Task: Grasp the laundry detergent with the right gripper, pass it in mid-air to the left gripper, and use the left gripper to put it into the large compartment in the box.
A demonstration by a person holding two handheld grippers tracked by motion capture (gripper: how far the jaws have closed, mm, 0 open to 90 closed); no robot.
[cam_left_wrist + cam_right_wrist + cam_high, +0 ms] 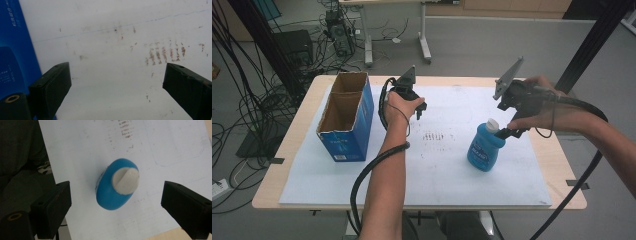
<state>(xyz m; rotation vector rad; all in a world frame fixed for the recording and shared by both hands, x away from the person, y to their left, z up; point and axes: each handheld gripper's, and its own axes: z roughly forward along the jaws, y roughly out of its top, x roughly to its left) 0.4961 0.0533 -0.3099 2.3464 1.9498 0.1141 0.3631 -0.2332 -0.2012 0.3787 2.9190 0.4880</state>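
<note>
Bottle (117,187) between spread right fingers (53,205), untouched.

A lab or test room — cables (242,100) sprawl over the grey floor (492,45), a computer tower (341,37) sits beneath a desk (392,30), black rig poles (597,40) stand around.

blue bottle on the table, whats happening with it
A person holds a gripper in each hand over a white mat. The right gripper hangs just above the blue bottle, jaws wide open around its white cap, not touching it. The bottle stands upright. The left gripper hovers open beside the open blue cardboard box, holding nothing.
</note>
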